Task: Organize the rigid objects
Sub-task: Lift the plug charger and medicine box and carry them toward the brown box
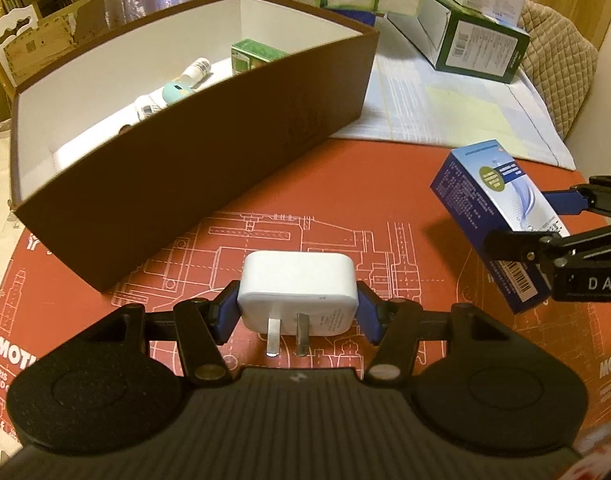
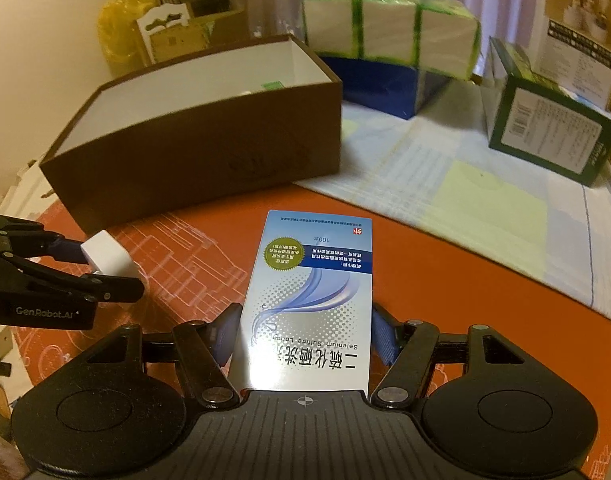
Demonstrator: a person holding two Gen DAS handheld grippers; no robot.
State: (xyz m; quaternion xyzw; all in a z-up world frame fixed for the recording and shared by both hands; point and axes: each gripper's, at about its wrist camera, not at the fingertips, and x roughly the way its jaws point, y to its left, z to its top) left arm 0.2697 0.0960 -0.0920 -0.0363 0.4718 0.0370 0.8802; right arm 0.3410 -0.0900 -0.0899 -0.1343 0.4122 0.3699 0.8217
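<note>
My left gripper (image 1: 298, 312) is shut on a white plug adapter (image 1: 297, 286), its prongs pointing back at the camera, held over the red mat. The adapter also shows in the right wrist view (image 2: 109, 258). My right gripper (image 2: 305, 332) is shut on a blue and white lotion box (image 2: 309, 300), which also shows in the left wrist view (image 1: 501, 216) at the right. An open brown box (image 1: 209, 160) with white inside stands ahead, holding a green box (image 1: 251, 54), a white bottle (image 1: 195, 72) and a teal item (image 1: 176, 91).
A red mat (image 1: 345, 200) with white drawings covers the near table. A pale cloth (image 2: 485, 200) lies behind it. A dark green carton (image 2: 553, 128), green-striped tissue packs (image 2: 389, 32) and a blue box (image 2: 385, 84) stand at the back.
</note>
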